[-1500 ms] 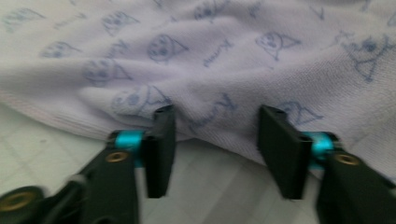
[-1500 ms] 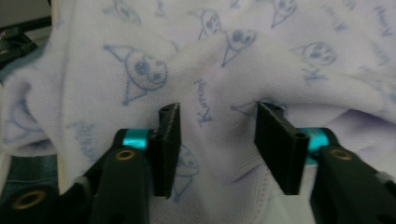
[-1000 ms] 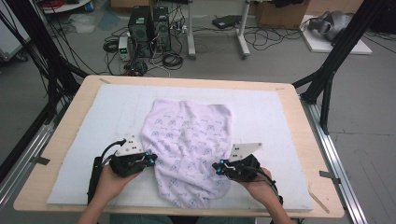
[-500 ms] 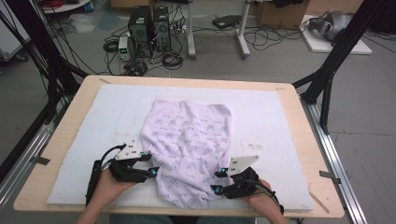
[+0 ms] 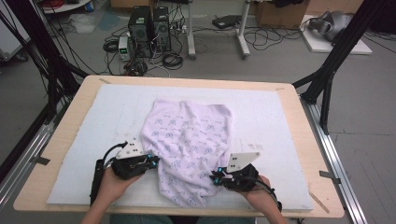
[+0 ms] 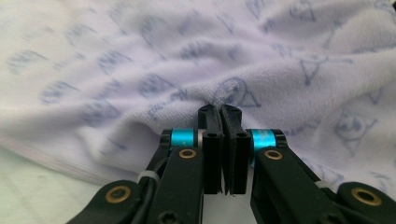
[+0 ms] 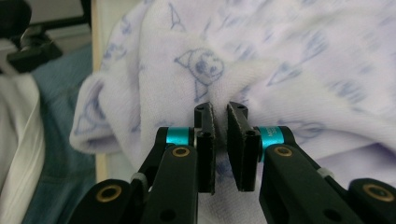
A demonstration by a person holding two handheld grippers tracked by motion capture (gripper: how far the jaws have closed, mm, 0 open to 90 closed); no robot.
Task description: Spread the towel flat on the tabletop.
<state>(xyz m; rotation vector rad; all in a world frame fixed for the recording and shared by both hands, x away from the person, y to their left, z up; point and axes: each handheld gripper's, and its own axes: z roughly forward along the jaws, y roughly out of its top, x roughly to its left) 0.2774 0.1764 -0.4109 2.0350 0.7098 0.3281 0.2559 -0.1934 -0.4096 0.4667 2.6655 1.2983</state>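
The left gripper (image 5: 150, 161) sits at the left edge of the printed towel (image 5: 191, 140), which lies crumpled mid-table on the white mat (image 5: 84, 140). Its jaws have just opened and closed again; in the left gripper view they now pinch a fold of towel (image 6: 261, 70). The right gripper (image 5: 219, 176) has done likewise at the right edge, its narrow jaws closing on cloth (image 7: 224, 79). Both hands have shifted toward the near edge. Judgement: re-gripping before a spread or lift. The towel's underside and true corners are hidden by folds.

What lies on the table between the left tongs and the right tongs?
In the high view, the lilac printed towel spans the stretch between the left tongs and right tongs, one at each side edge.
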